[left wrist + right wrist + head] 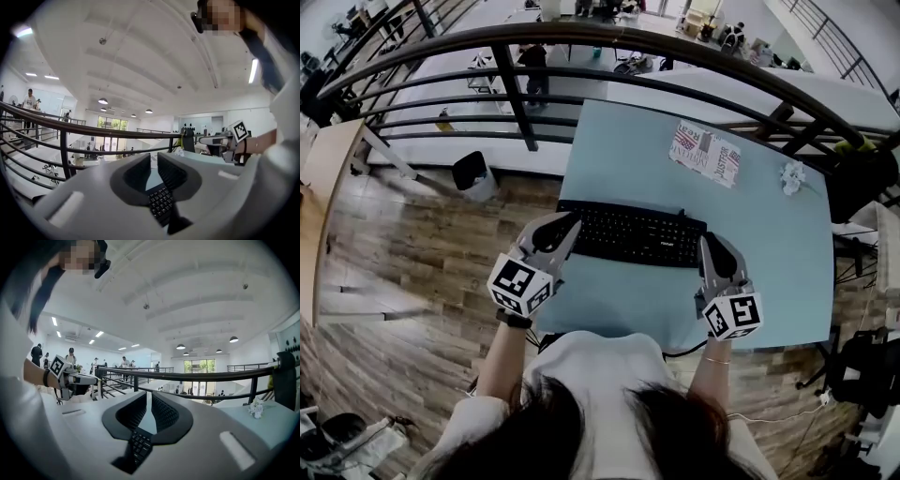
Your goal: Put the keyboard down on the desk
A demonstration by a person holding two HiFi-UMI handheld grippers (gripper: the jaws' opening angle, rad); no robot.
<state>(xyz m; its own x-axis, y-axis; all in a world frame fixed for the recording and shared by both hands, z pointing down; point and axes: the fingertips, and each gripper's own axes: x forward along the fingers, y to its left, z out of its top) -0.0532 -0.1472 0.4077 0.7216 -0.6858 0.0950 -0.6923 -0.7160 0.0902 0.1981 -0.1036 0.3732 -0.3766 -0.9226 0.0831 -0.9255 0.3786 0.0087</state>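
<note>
A black keyboard [633, 234] stretches crosswise over the near half of the light blue desk [778, 262]. I cannot tell whether it rests on the surface. My left gripper [571, 225] is shut on its left end, and my right gripper [706, 246] is shut on its right end. In the left gripper view the jaws [153, 158] stand nearly together, with the keyboard's keys [161, 204] wedged low between them. The right gripper view shows the same: narrow jaws [149, 397] with the keyboard [139, 447] pinched at their base.
A printed leaflet [705, 153] and a crumpled white paper [793, 176] lie on the desk's far side. A dark metal railing [581, 37] curves behind the desk. A black bin [472, 172] stands on the floor at the left, and dark bags [862, 169] sit at the right.
</note>
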